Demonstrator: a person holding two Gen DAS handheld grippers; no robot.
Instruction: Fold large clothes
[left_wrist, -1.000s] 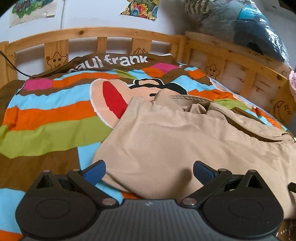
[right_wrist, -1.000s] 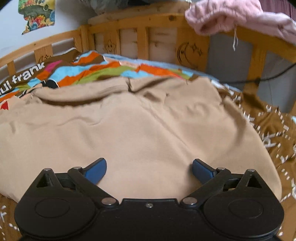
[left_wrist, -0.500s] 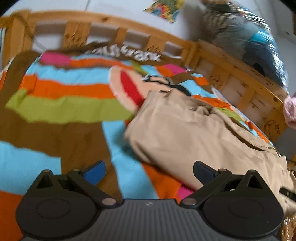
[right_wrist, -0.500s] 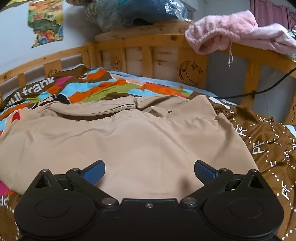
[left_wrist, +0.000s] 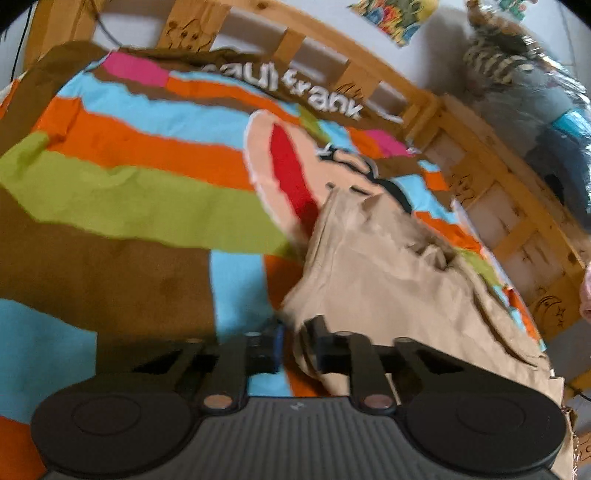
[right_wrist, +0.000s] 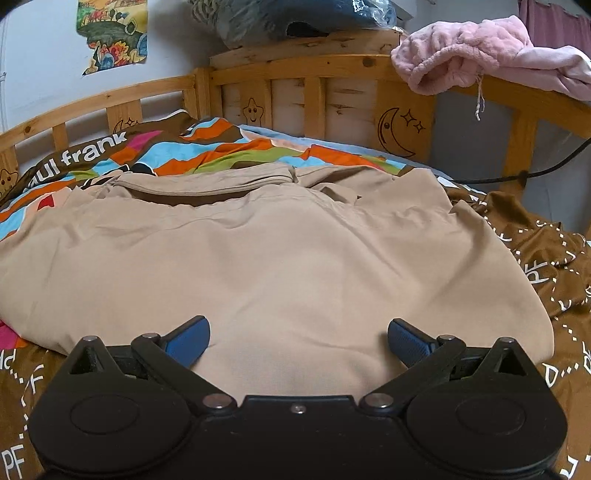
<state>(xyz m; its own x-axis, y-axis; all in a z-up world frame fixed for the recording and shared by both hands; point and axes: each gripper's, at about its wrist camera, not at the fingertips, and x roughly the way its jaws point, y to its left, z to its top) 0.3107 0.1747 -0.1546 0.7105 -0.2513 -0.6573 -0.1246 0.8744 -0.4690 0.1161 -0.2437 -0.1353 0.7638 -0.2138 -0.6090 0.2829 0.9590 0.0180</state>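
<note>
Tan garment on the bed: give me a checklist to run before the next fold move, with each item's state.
1. Left gripper has cloth: ok. Its jaws are closing with the corner of the tan garment between them.
2. Grip firm enough to lift: cannot tell; the left wrist view is blurred.
3. Right gripper ready: not ok. Jaws wide open over the garment, nothing held.
4. Garment lying flat: ok in the middle; the far edge is rumpled.
5. Landing space on the striped cover: ok, bare beside the garment.
6. Pink robe out of the way: ok, draped on the bed rail.
</note>
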